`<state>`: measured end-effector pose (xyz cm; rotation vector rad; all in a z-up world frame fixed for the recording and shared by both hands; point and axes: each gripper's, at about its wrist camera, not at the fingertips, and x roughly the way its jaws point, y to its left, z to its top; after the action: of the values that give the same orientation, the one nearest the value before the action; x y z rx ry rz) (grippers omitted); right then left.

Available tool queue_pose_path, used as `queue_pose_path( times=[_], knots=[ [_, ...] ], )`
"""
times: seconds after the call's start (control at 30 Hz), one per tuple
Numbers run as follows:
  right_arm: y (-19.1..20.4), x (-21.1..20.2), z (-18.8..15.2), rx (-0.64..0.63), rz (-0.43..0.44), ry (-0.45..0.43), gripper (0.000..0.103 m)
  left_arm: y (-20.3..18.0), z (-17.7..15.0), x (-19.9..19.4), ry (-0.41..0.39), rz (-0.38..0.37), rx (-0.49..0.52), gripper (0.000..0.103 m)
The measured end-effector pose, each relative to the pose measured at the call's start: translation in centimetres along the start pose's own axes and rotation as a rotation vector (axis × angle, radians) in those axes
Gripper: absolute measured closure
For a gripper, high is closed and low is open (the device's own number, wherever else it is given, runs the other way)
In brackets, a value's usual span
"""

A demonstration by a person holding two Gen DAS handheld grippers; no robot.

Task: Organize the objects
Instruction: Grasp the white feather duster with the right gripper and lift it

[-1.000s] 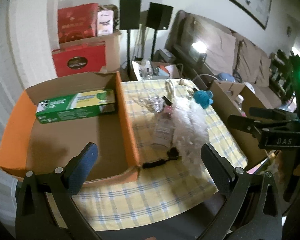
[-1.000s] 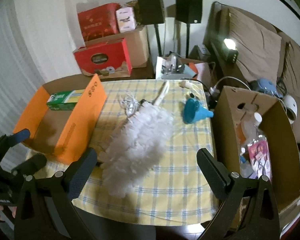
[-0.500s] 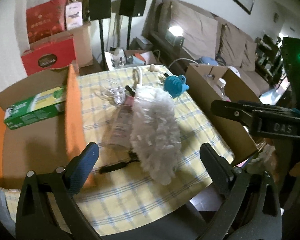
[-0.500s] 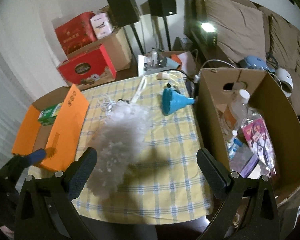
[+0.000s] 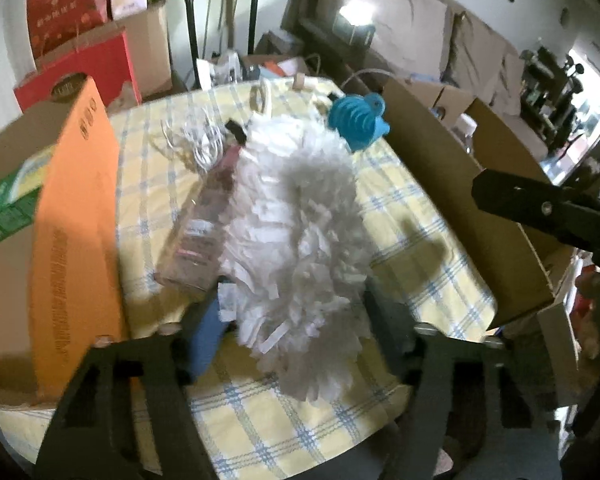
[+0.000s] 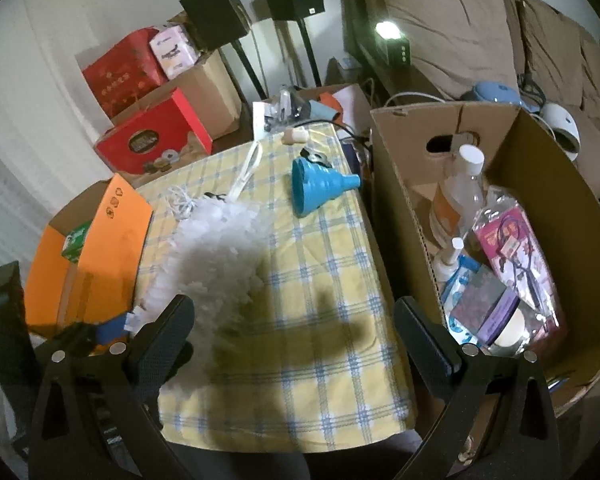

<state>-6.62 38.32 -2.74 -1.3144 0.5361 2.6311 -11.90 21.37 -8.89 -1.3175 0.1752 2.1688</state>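
Note:
A fluffy white duster (image 5: 296, 240) (image 6: 216, 256) lies lengthwise on the yellow checked table (image 6: 320, 320). My left gripper (image 5: 296, 324) straddles its near end. Its jaws are closing, with the fluff between them and brushing the blue pads. A clear bottle (image 5: 196, 236) lies along the duster's left side. A blue funnel (image 5: 356, 120) (image 6: 316, 184) and a coiled white cable (image 5: 196, 144) lie farther back. My right gripper (image 6: 296, 344) hangs open over the table's near part, with nothing between its fingers.
An orange-flapped cardboard box (image 5: 76, 220) on the left holds a green carton (image 5: 4, 208). A tall brown box (image 6: 400, 184) on the right holds bottles and packets. Red boxes, two speakers and a sofa stand beyond the table.
My left gripper has swung right from the orange box, dropped over the duster's near end, and its jaws have narrowed around the fluff. The right gripper has drifted right, towards the brown box.

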Motion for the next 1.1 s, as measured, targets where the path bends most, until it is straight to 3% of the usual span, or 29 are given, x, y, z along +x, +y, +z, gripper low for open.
queue_pose_path(
  times=[0.17,0.33,0.73,0.9,0.97,1.03,1.1],
  knots=[
    [-0.1,1.6,-0.2,0.007,0.006,0.033,0.002,0.4,0.0,0.8,0.021,-0.009,-0.005,0.072],
    [0.5,3.4,-0.3,0.023,0.044,0.071,0.002,0.9,0.0,0.0,0.001,-0.029,-0.031,0.085],
    [2.0,7.3,0.2,0.149,0.264,0.173,0.002,1.3,-0.4,-2.4,-0.053,-0.187,-0.090,0.090],
    [2.5,9.0,0.1,0.183,0.304,0.227,0.002,0.6,-0.6,-2.9,-0.058,-0.221,-0.077,0.091],
    [2.6,9.5,-0.1,0.188,0.311,0.245,0.010,0.3,-0.7,-2.9,-0.055,-0.233,-0.075,0.091],
    [2.7,9.8,-0.2,0.186,0.321,0.261,0.031,0.1,-0.8,-2.9,-0.054,-0.240,-0.071,0.091],
    [2.8,9.9,-0.3,0.181,0.314,0.270,0.046,0.1,-0.9,-3.0,-0.058,-0.241,-0.068,0.091]
  ],
)
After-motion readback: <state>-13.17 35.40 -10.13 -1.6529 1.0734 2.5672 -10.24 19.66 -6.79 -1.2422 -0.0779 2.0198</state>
